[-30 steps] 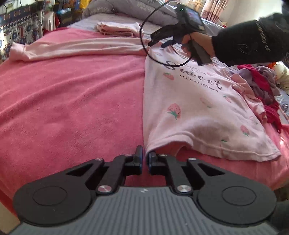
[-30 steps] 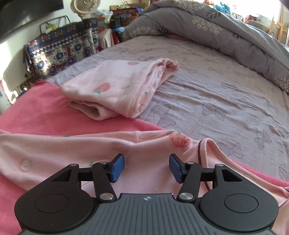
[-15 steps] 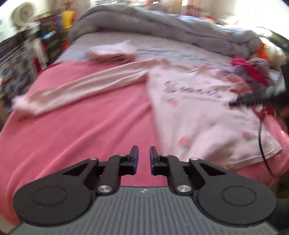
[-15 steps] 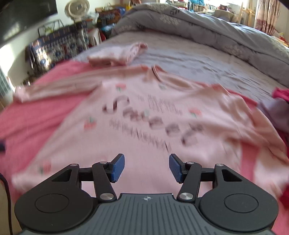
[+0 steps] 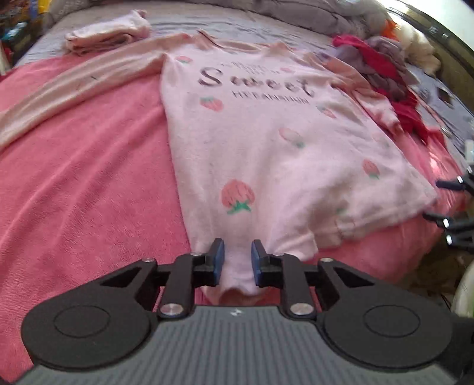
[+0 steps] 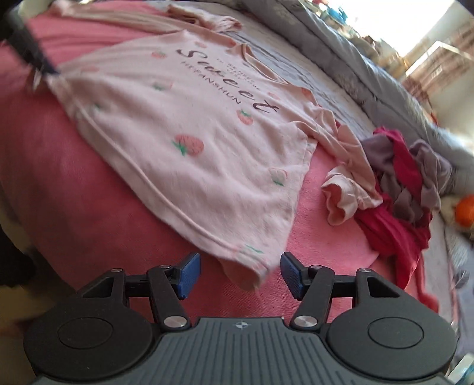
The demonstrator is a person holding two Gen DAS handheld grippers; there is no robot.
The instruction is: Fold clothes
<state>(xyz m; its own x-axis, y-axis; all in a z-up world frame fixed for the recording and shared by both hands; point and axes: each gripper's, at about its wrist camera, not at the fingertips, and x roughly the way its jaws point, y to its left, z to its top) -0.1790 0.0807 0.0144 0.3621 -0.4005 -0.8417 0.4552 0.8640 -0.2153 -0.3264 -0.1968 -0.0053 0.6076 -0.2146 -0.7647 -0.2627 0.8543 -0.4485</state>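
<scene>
— While I looked down the left tool (image 5: 236, 260), what did its jaws have between them?

— As far as I could see, the near hem corner of the pink strawberry shirt (image 5: 266, 142) sat in the gap at the bottom middle of the frame. The jaws had just been opening and stood a little way apart; the blue pads (image 5: 218, 260) flanked the cloth, and I could not see them pressing it.

— And the right tool (image 6: 240, 275)?

— Its jaws had just been opening as well, and they stood wide. The other hem corner of the shirt (image 6: 189, 142) drooped between the pads (image 6: 291, 278) at the bottom middle of that frame, touching neither.

— Where did the shirt lie?

— It lay flat, print side up, on the pink blanket (image 5: 83, 183) covering the bed, with the word "Sweet" across its chest. In the left view one long sleeve (image 5: 74, 88) ran out toward the upper left of the frame. A folded pink garment (image 5: 109, 32) sat at the upper left on the grey sheet (image 5: 237, 26). A heap of red and mauve clothes (image 6: 406, 183) lay at the right of the right view, just beside the shirt's other sleeve (image 6: 346, 177).

— Anything else?

— At the right edge of the left view I saw the black tips of the right tool. Both frames were somewhat blurred.
</scene>
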